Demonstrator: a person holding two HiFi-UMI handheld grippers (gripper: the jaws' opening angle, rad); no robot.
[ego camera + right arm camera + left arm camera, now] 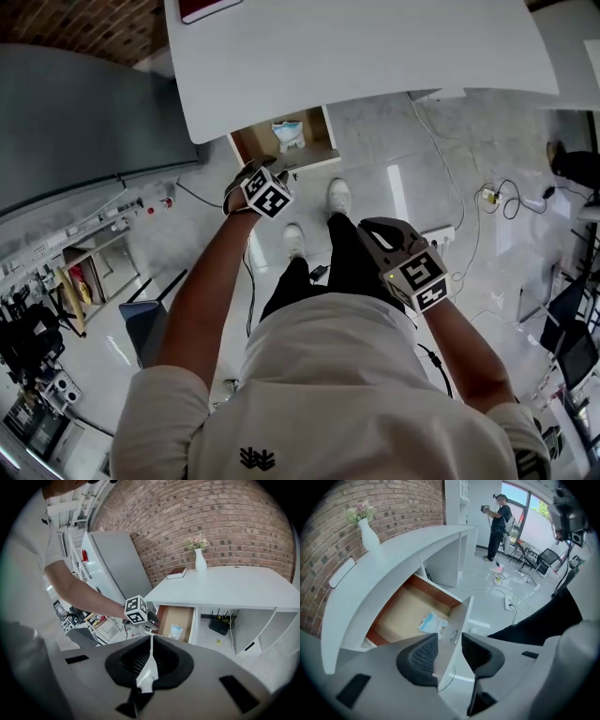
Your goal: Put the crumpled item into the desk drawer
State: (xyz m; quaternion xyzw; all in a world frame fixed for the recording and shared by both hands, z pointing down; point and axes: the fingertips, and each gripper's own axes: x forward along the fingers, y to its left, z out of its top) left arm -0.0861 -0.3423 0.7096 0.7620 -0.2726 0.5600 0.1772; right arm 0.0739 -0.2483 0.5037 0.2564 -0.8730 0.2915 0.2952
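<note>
The desk drawer [255,142] stands pulled out under the white desk [375,56]. A crumpled blue-and-white item [288,134] lies inside it on the wooden bottom. My left gripper [279,172] hangs just in front of and above the drawer's front. In the left gripper view its jaws [450,651] stand open with nothing between them, and the crumpled item [431,622] shows in the drawer [401,613] beyond them. My right gripper [366,227] is lower right, above the floor, apart from the drawer. Its jaws [150,660] are shut, pads together.
A grey cabinet [84,112] stands left of the desk. A white vase [200,559] and a book [176,573] rest on the desktop. Cables and a power strip [487,195] lie on the floor at right. Another person [499,522] stands far off by the window.
</note>
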